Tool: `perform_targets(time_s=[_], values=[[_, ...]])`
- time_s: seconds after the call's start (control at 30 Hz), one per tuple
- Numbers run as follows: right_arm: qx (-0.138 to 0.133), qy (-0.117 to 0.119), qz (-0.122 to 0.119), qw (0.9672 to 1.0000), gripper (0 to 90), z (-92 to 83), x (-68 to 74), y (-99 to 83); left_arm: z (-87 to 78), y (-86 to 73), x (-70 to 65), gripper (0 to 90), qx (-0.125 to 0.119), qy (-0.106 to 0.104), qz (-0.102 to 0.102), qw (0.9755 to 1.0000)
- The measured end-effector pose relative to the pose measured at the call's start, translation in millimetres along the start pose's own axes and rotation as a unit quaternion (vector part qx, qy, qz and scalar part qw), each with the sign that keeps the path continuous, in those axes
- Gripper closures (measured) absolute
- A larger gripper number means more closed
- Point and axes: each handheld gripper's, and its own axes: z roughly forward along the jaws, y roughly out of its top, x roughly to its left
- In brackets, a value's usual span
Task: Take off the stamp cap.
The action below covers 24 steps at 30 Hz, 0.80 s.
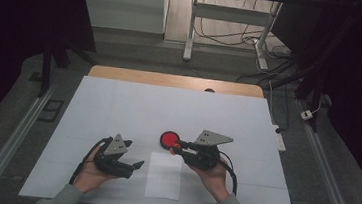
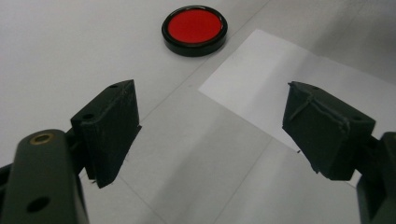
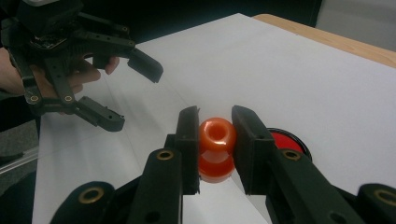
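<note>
- My right gripper [image 3: 215,140] pinches a small glossy orange plastic piece with a hole in its top [image 3: 216,145], jaws pressed flat on both its sides. In the high view this gripper [image 1: 179,145] sits just right of the middle of the white sheet covering the table [image 1: 118,106], toward its near edge.
- My left gripper [image 2: 210,126] is spread wide with nothing between the jaws; in the high view it [image 1: 133,160] hovers near the sheet's near edge, left of the right one.
- Risk one: the orange piece looks smooth and rounded, so I judge that a tilt of my wrist or a slack grip could let it squirt out and roll across the sheet.
- Risk two: the round red disc in a black rim [image 2: 194,29] lies flat just beyond the held piece. Lowering off-centre could knock the disc aside or leave the piece perched on its rim.
- Risk three: the loose white paper rectangle [image 1: 164,176] between my hands, near the near edge, could catch on a low jaw and shift.
- Risk four: the two grippers are close, so a quick reach could clash them.
- Outward: a strip of wooden tabletop [image 1: 171,80] shows along the far edge. Beyond it are grey floor, white desk legs [image 1: 191,27] and tangled cables [image 1: 235,37], with the room dim.
</note>
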Motion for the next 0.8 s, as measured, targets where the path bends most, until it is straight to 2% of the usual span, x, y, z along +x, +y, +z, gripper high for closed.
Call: perform_targets(time_s=[0.17, 0.5, 0.8], values=[[0.000, 0.000, 0.000, 1.0000, 71.9, -0.1, 0.3, 0.1, 4.4, 6.9, -1.8, 18.8, -0.002, -0.005, 0.003, 1.0000], [-0.001, 0.000, 0.000, 1.0000, 71.8, -0.3, -0.4, 0.0, 15.0, 20.5, -9.4, 18.9, -0.009, -0.028, 0.004, 0.9995], [-0.002, 0.001, -0.003, 1.0000, 71.8, 0.4, 0.5, 0.0, 18.2, 27.4, -13.3, 18.9, -0.014, -0.035, 0.008, 0.9992]])
